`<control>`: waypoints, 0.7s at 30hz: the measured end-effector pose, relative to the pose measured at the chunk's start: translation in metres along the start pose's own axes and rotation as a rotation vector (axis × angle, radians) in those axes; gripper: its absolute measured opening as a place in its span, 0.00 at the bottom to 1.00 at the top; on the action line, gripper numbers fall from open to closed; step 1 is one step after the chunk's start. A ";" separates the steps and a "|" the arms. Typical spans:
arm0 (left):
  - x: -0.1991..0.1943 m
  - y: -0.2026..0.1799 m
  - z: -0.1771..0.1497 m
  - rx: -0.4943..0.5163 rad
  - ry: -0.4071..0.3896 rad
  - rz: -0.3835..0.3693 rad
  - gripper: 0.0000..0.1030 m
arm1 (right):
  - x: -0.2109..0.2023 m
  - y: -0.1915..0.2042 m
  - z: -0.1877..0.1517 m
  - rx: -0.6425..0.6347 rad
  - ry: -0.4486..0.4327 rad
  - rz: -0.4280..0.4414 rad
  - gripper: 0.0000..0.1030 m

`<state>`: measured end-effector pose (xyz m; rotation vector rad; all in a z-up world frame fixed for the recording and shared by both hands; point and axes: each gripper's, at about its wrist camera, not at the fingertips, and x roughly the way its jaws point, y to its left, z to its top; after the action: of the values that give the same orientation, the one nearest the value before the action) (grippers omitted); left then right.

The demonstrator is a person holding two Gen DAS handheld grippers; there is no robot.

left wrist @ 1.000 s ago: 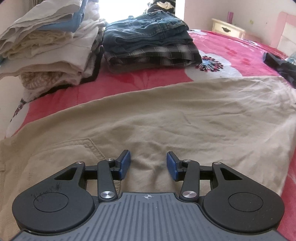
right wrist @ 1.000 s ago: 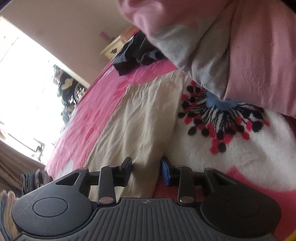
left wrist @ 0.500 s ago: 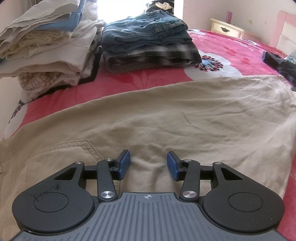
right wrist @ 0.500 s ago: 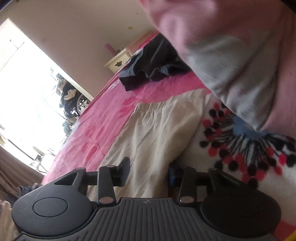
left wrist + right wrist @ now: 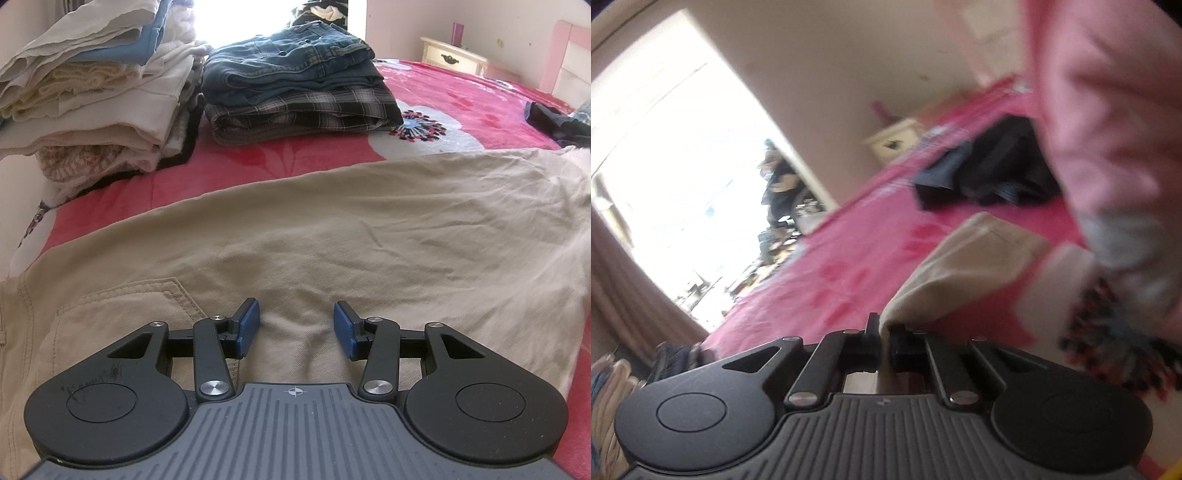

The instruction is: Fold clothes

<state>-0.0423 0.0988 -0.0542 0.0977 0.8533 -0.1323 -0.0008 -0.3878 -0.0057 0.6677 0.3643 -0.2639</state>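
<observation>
On the pink floral bedspread (image 5: 461, 103) my beige cotton trousers (image 5: 332, 229) lie flat. Right gripper (image 5: 884, 345) pinches their hem; left gripper (image 5: 294, 326) hovers wide, empty. I'd carry that hem across slowly, keeping edges aligned.

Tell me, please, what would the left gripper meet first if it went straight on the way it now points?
Most likely the khaki trousers: the open left gripper sits low over them and the cloth fills the view ahead. If it cleared them, the folded jeans and plaid stack lies further along, though depth is hard to judge.
</observation>
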 end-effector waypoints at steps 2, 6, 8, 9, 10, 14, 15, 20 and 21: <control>0.000 0.000 0.000 -0.001 0.000 0.001 0.43 | -0.005 0.017 -0.001 -0.051 -0.002 0.040 0.06; 0.000 -0.001 0.000 -0.002 0.000 0.003 0.43 | -0.015 0.048 -0.005 -0.148 0.001 0.112 0.06; 0.000 -0.001 -0.001 -0.003 -0.001 0.003 0.43 | -0.017 0.063 -0.007 -0.191 0.008 0.145 0.06; 0.000 -0.001 -0.001 -0.004 -0.001 0.004 0.43 | -0.016 0.070 -0.009 -0.205 0.015 0.162 0.06; 0.001 -0.001 -0.001 -0.005 -0.002 0.004 0.43 | -0.015 0.076 -0.010 -0.216 0.021 0.177 0.06; 0.001 -0.001 -0.001 -0.008 -0.004 0.005 0.43 | -0.018 0.094 -0.018 -0.249 0.044 0.231 0.06; 0.001 -0.001 -0.001 -0.009 -0.004 0.006 0.43 | -0.019 0.099 -0.020 -0.255 0.051 0.246 0.06; 0.001 -0.001 -0.002 -0.011 -0.006 0.006 0.44 | -0.024 0.118 -0.029 -0.284 0.087 0.299 0.06; 0.001 -0.001 -0.002 -0.012 -0.007 0.006 0.43 | -0.024 0.121 -0.030 -0.287 0.094 0.309 0.06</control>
<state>-0.0434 0.0975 -0.0562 0.0886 0.8468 -0.1213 0.0127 -0.2744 0.0495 0.4450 0.3742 0.1134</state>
